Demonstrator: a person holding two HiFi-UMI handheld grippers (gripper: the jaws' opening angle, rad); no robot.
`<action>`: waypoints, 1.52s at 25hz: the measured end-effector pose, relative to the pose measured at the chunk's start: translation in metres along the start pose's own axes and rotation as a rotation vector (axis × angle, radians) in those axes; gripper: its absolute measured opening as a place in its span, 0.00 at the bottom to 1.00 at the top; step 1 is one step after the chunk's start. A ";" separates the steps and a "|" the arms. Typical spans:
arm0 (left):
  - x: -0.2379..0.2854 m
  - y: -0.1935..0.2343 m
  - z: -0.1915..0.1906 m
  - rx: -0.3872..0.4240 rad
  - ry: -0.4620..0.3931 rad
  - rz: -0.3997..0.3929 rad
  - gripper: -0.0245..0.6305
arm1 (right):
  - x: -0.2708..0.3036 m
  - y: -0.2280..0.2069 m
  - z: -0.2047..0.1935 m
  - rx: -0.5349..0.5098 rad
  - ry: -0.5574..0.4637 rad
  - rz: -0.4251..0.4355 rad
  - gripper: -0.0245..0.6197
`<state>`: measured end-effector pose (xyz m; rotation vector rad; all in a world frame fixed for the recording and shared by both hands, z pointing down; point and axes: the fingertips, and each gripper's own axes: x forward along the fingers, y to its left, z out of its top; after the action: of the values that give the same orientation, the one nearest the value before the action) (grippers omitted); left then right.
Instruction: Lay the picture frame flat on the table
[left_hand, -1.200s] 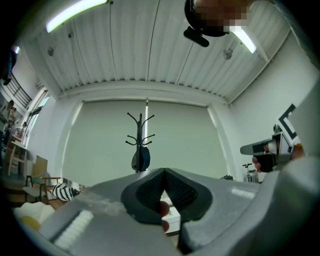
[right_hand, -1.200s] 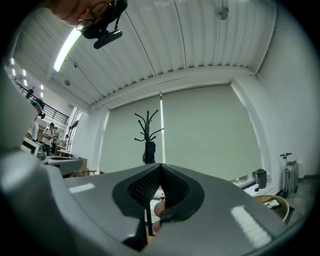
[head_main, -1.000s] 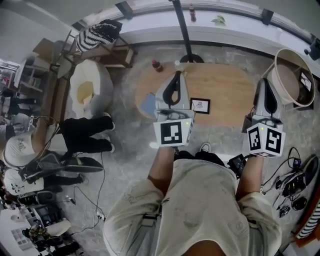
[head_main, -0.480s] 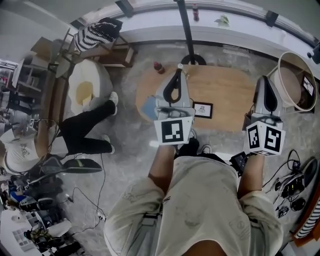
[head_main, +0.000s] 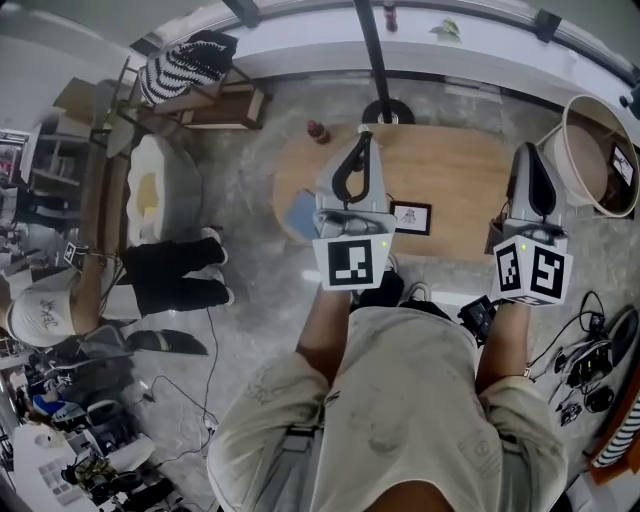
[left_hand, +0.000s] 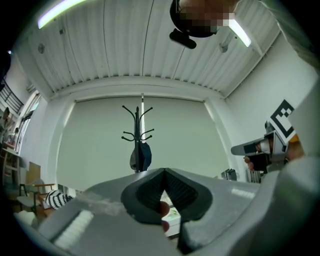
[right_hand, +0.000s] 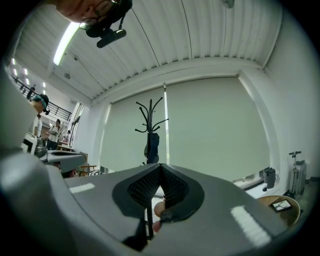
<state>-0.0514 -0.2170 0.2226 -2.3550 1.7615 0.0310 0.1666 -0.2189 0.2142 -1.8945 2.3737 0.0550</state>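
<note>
Wooden table (head_main: 455, 170) carried the picture frame (head_main: 410, 217), which showed between my two tools from above. My left tool (head_main: 360, 140) and right tool (head_main: 527, 152) were both closed tight on nothing, neither touching the frame.

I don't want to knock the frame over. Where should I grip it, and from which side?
Probably the frame's far black edge, coming from above with the left gripper, which is nearer. The frame is thin and faces you, so the jaws can only span an edge. That gripper is shut, so open it first. The frame's tilt is unclear from here.
</note>
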 end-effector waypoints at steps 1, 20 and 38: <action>0.003 0.001 -0.003 -0.005 0.006 -0.002 0.04 | 0.003 0.000 -0.003 -0.001 0.009 0.002 0.04; 0.025 0.006 -0.119 -0.057 0.074 -0.003 0.04 | 0.027 0.014 -0.156 0.067 0.287 0.011 0.04; 0.004 0.001 -0.249 -0.193 0.198 -0.018 0.04 | 0.002 0.033 -0.361 0.133 0.629 -0.005 0.04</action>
<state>-0.0763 -0.2641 0.4659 -2.5888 1.9040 -0.0376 0.1127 -0.2467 0.5712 -2.0744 2.6350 -0.7883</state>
